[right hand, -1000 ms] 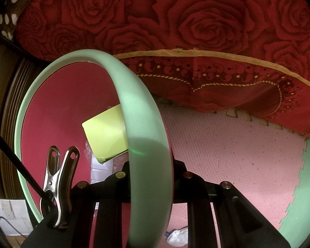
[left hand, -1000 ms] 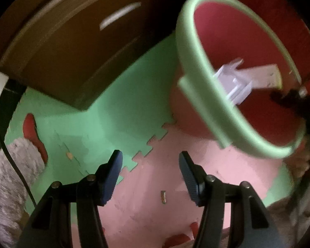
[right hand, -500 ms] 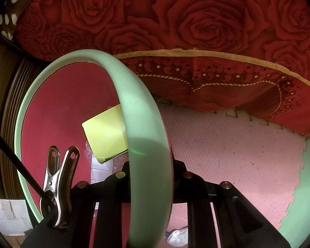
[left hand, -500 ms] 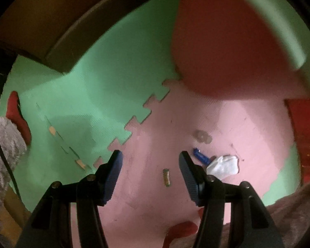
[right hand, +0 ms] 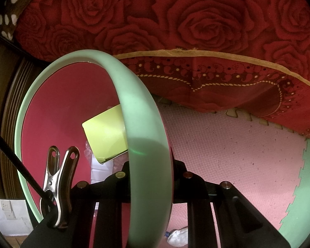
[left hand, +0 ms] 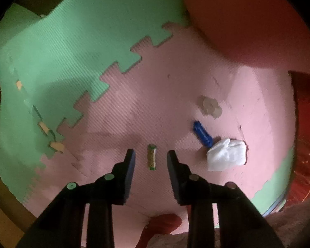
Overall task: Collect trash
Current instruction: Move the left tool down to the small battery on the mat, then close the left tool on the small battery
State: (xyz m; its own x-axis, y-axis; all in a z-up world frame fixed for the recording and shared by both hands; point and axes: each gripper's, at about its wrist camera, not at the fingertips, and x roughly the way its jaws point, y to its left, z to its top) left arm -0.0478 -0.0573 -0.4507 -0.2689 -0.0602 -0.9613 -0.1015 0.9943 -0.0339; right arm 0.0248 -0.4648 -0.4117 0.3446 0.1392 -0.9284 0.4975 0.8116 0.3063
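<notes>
Between the left gripper point(left hand: 150, 158) fingers, closing but untouched: small roll point(left hand: 151, 157), long axis along them; right gripper point(right hand: 149, 165) clamps bin rim point(right hand: 142, 124).

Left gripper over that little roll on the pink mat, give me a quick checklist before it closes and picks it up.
1. Small roll lies between the fingers of the left gripper: ok.
2. Pads touching the roll: not ok; the jaws have just been closing, but gaps show on both sides.
3. Fingers low enough to reach the pink mat: cannot tell.
4. Blue piece and white wad outside the jaws: ok.
5. Right gripper clamped on the bin rim: ok.
6. Bin has room; only a yellow-green box and some wrappers show inside: ok.
</notes>
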